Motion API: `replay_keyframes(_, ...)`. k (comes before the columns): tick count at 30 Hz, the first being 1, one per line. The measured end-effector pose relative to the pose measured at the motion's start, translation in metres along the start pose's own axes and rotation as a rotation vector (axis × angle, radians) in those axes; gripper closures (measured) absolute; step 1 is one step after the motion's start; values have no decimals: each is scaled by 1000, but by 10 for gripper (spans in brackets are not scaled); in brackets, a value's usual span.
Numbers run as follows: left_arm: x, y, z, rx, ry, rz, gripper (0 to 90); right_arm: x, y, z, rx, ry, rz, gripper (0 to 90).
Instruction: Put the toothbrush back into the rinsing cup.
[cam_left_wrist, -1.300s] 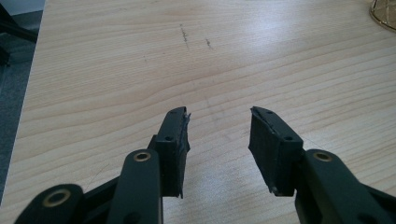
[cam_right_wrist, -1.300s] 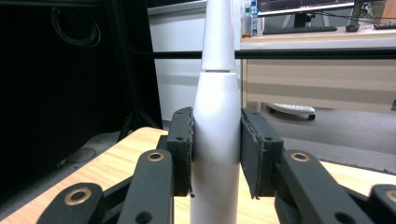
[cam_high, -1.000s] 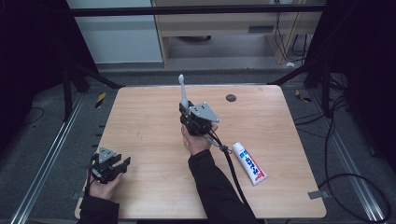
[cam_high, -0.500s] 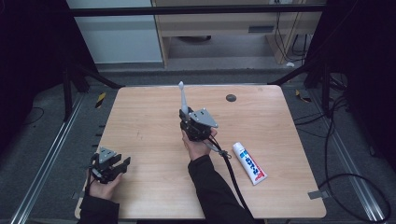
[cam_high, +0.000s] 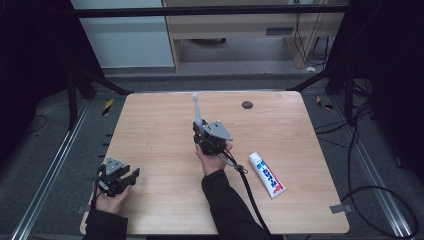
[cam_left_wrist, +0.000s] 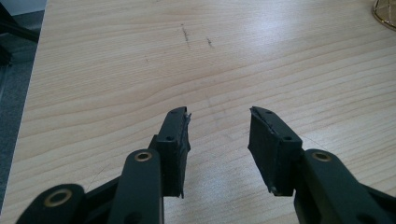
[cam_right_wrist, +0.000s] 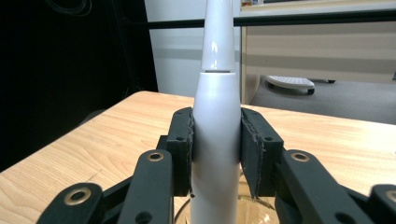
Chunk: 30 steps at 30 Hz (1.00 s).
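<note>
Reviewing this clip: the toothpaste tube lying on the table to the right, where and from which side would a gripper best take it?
Probably across the middle of the toothpaste tube, coming down from above. It lies flat on the table, tilted, with bare wood along both long sides, so jaws could straddle its narrow width. The open left gripper is free; the right gripper is shut on the white electric toothbrush.
</note>
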<state>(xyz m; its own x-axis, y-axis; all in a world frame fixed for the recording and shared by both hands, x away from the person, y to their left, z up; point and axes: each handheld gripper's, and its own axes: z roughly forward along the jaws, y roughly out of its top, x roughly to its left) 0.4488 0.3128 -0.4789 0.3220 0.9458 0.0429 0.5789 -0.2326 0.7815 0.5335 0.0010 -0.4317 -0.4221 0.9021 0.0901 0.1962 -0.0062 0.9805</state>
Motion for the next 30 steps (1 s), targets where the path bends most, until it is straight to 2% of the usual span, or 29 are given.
replay_keyframes(16,0,0,0,1,0,1,566,2,-12,4,38,0,-5,668)
replay_keyframes(30,0,0,1,5,0,2,566,-2,-22,0,63,3,5,667)
